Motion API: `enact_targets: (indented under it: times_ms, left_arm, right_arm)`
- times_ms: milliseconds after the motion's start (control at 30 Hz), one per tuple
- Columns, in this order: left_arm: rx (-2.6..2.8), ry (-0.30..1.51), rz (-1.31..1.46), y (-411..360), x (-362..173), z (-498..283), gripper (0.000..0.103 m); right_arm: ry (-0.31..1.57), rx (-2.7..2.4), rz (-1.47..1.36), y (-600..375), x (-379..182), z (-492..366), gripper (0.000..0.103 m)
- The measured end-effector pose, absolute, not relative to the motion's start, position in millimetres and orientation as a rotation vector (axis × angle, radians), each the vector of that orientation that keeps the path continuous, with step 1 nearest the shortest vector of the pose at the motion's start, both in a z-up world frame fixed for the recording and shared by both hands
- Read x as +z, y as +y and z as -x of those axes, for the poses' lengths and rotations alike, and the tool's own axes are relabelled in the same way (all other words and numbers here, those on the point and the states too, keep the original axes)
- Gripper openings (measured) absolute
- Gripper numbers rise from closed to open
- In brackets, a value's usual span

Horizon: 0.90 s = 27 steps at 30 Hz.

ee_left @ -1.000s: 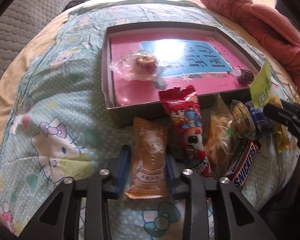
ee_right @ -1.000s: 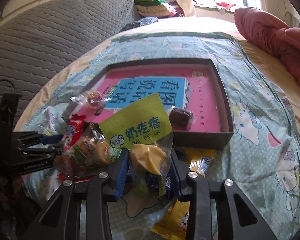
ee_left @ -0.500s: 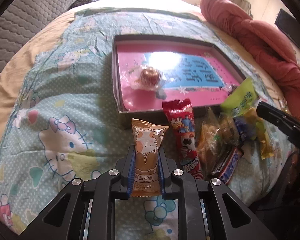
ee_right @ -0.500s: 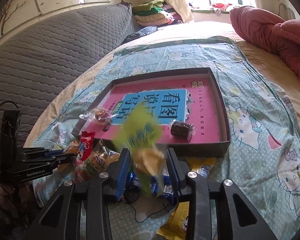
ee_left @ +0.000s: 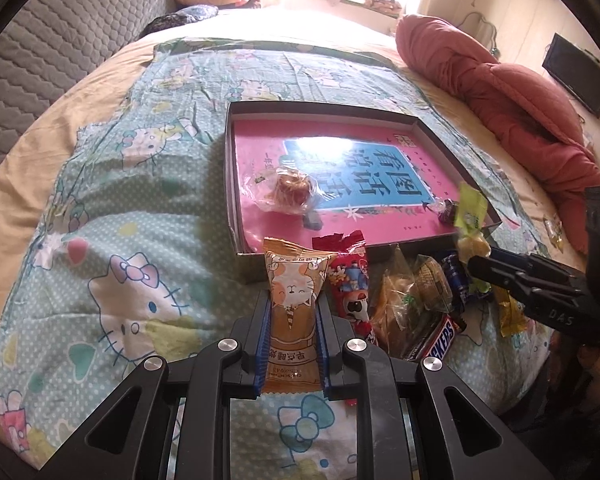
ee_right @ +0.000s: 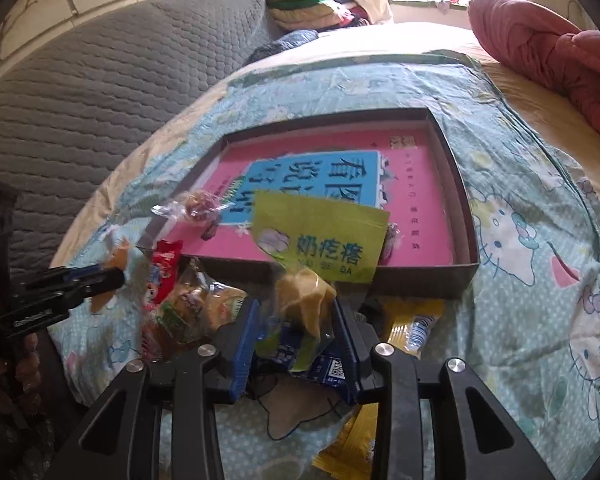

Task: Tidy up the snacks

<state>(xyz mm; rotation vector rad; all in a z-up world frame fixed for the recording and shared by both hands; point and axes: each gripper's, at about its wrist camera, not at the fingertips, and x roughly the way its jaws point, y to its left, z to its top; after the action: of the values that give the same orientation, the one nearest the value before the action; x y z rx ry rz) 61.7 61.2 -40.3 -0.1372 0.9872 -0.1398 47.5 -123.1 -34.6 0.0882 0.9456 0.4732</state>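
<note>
My left gripper [ee_left: 293,316] is shut on an orange cat-print snack packet [ee_left: 294,304], lifted just in front of the shallow brown box [ee_left: 230,184] with a pink book cover inside. In the box lie a clear-wrapped pastry [ee_left: 290,188] and a small dark wrapped sweet [ee_left: 446,212]. My right gripper [ee_right: 296,320] is shut on a green-topped bag with yellow pieces [ee_right: 320,248], held above the snack pile near the box's front wall [ee_right: 420,280]. That gripper [ee_left: 476,266] and its green bag [ee_left: 470,210] also show in the left wrist view.
A pile lies in front of the box: a red cartoon packet [ee_left: 352,284], a clear cake bag [ee_left: 404,304], a Snickers bar [ee_left: 436,340], blue packets [ee_right: 324,364] and yellow packets [ee_right: 408,324]. A red quilt [ee_left: 520,112] lies at the right, a grey headboard [ee_right: 80,92] at the left.
The left gripper closed on the orange packet and lifted it off the bedspread. The right gripper kept its hold on the green bag, which swung and rose slightly.
</note>
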Motion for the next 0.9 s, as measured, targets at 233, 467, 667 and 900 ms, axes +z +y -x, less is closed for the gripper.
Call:
enact_targets:
  times_ms: [233, 467, 667, 900]
  left_arm:
    - [-0.145, 0.983, 0.155, 62, -39, -61, 0.02]
    - [-0.134, 0.98, 0.171, 64, -38, -62, 0.02]
    - [-0.128, 0.944, 0.189, 69, -31, -61, 0.02]
    - [-0.13, 0.922, 0.202, 69, -28, -65, 0.02]
  right_arm:
    - [0.956, 0.415, -0.068, -122, -43, -54, 0.06]
    - [0.919, 0.418, -0.013, -115, -45, -59, 0.04]
    - [0.887, 0.449, -0.065, -122, -34, -56, 0.034]
    - [0.876, 0.49, -0.077, -121, -29, -58, 0.034]
